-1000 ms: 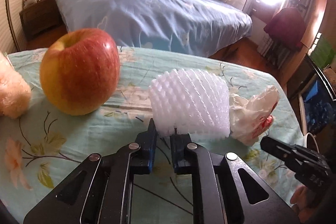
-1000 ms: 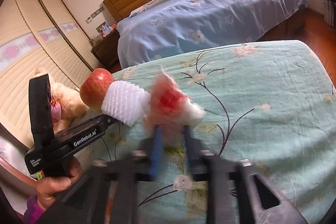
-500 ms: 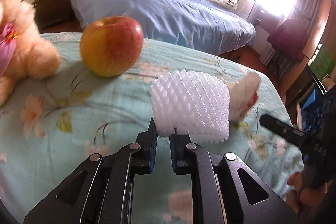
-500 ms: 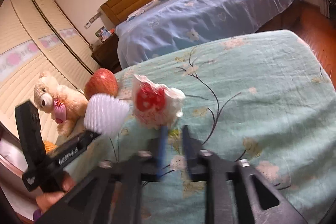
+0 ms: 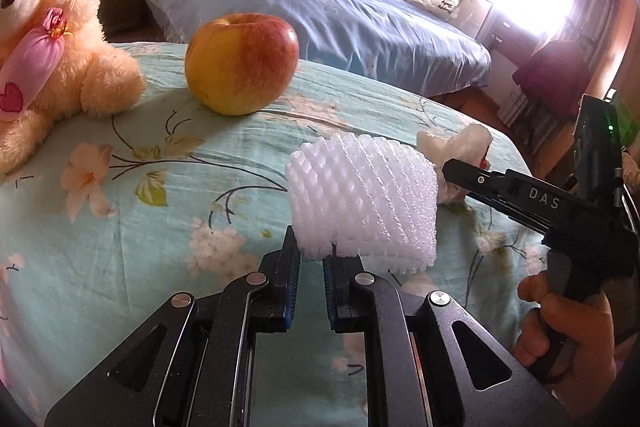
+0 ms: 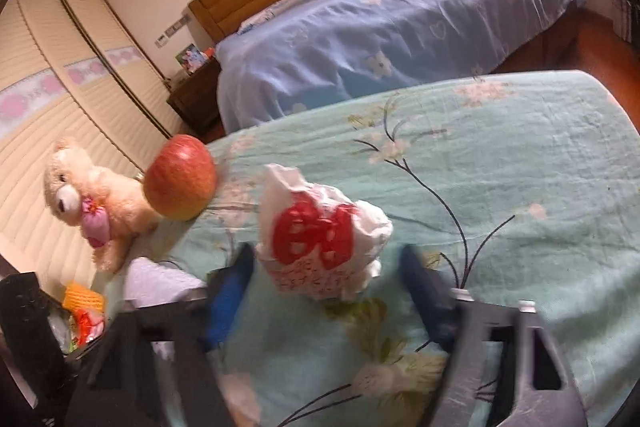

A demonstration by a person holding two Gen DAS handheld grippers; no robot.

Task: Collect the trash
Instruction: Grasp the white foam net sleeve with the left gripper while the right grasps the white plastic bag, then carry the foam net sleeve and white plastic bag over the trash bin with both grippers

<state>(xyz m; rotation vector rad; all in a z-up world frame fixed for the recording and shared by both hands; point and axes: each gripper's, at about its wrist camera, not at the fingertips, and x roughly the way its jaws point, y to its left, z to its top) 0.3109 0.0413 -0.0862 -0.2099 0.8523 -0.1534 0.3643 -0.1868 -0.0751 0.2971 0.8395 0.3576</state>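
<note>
1. Table [image 6: 520, 147], floral cloth; bear [image 5: 52, 39] and apple [image 5: 240, 63] at its far side.
2. Left gripper [image 5: 312, 259], nearly closed, pinches foam net [image 5: 360, 203] above the cloth.
3. Right gripper [image 6: 324, 287], jaws just closing but not touching, straddles crumpled bag [image 6: 320, 235] lying on the cloth.

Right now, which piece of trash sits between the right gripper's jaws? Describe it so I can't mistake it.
On the flowered green tablecloth, find the red apple beside the teddy bear. Just nearer the camera lies a crumpled white plastic bag, between the open jaws of the right gripper. Its bold red print sets it apart from the plain white foam fruit net.
</note>
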